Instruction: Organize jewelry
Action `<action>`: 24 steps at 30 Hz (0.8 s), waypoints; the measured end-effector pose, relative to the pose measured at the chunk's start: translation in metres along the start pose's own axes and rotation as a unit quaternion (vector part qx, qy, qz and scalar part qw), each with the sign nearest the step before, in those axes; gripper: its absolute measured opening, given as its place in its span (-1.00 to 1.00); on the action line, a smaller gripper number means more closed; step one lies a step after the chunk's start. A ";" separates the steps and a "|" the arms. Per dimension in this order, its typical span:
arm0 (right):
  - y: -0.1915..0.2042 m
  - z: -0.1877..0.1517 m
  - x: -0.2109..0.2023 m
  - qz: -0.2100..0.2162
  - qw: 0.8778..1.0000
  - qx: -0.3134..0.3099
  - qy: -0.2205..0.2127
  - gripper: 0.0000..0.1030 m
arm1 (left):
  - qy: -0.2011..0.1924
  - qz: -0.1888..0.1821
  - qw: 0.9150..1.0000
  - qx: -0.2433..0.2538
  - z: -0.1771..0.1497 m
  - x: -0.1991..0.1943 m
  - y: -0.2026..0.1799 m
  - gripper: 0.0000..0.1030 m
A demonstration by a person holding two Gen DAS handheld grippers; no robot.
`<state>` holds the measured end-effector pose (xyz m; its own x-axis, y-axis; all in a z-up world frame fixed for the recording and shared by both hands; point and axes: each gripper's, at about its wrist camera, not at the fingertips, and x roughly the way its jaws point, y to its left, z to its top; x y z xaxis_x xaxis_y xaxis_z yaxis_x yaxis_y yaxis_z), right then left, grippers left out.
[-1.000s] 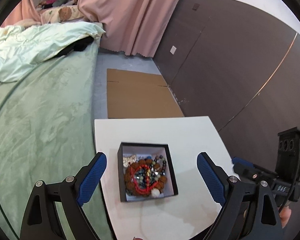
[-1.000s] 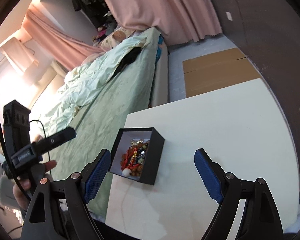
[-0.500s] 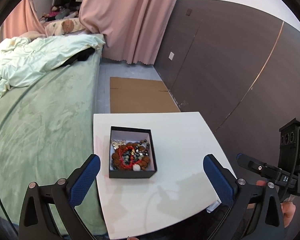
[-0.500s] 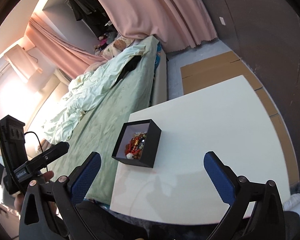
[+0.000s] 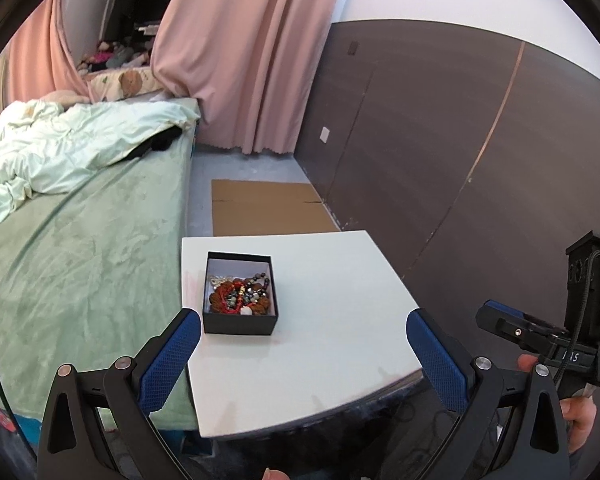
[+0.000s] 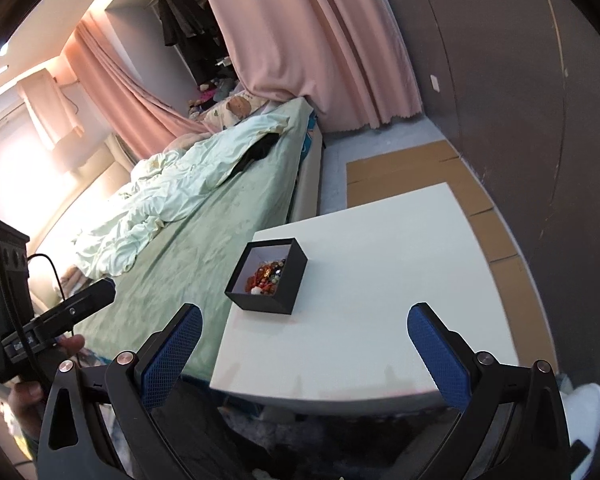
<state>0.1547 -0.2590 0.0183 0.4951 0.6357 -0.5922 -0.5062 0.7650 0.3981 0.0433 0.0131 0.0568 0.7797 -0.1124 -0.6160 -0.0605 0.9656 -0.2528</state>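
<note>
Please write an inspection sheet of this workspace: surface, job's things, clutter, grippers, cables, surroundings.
Surface: white table, mostly bare.
Job's things: black box near the table's bed-side edge, open, holding mixed bead jewelry.
Clutter: nothing seen on the table.
Grippers: left gripper and right gripper both open, empty, short of the table.
Cables: black cable on the left gripper's handle.
Surroundings: green bed, pink curtain, flat cardboard on the floor.

Two wrist fisheyes, angled downward from the near edge, sharing white table (image 5: 324,344) and box (image 6: 274,276).
</note>
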 end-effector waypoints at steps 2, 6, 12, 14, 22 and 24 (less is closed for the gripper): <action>0.003 -0.003 -0.009 0.000 1.000 -0.002 -0.002 1.00 | -0.006 0.000 1.000 0.005 -0.004 -0.010 -0.005 0.99; 0.006 -0.011 -0.029 -0.004 1.000 -0.009 -0.009 1.00 | -0.015 -0.006 1.000 0.010 -0.012 -0.028 -0.015 0.99; 0.009 -0.019 -0.053 -0.013 1.000 -0.019 -0.021 1.00 | -0.020 -0.014 1.000 0.018 -0.026 -0.044 -0.027 0.99; 0.010 -0.023 -0.060 -0.014 0.999 -0.022 -0.026 1.00 | -0.023 -0.013 0.999 0.021 -0.030 -0.048 -0.030 0.99; 0.010 -0.031 -0.072 -0.023 0.999 -0.023 -0.034 1.00 | -0.027 -0.015 0.999 0.021 -0.038 -0.058 -0.036 0.99; 0.013 -0.033 -0.072 -0.021 0.999 -0.023 -0.033 1.00 | -0.028 -0.014 0.999 0.021 -0.039 -0.060 -0.037 0.99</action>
<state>0.0893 -0.2988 0.0430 0.5612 0.6091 -0.5604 -0.5155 0.7869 0.3392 -0.0252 -0.0248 0.0737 0.8145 -0.1272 -0.5661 -0.0133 0.9714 -0.2373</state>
